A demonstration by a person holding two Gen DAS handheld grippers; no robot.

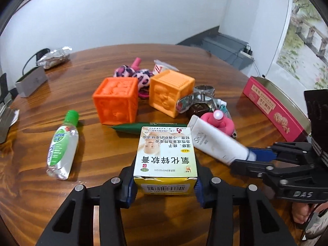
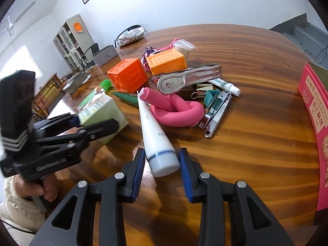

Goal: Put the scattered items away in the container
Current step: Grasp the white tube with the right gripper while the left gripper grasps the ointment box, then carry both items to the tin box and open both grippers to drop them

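Right now the ointment box (image 1: 165,157) sits on the wooden table (image 1: 102,184) with the left gripper (image 1: 165,186) clamped on its near end, blue pads pressing both sides. Just beside it, the white tube (image 2: 155,137) lies cap-first between the right gripper's (image 2: 163,174) fingers; the jaws stand narrow around the cap, but there is a slight gap on each side, so it is not squeezed.

Beyond them lies the scatter: a green pouch (image 1: 143,129), a sanitiser bottle (image 1: 62,143) on its side, a knotted pink foam roller (image 2: 178,108), two orange cubes (image 1: 116,100), a metal opener (image 2: 184,78), nail clippers (image 2: 217,110), binder clips (image 2: 211,98) and a small tube (image 2: 225,85).

The container, a pink tin (image 1: 272,110), stands at the table's right edge, well apart from the box. Its inside is barely visible from here, so I cannot tell what it holds.
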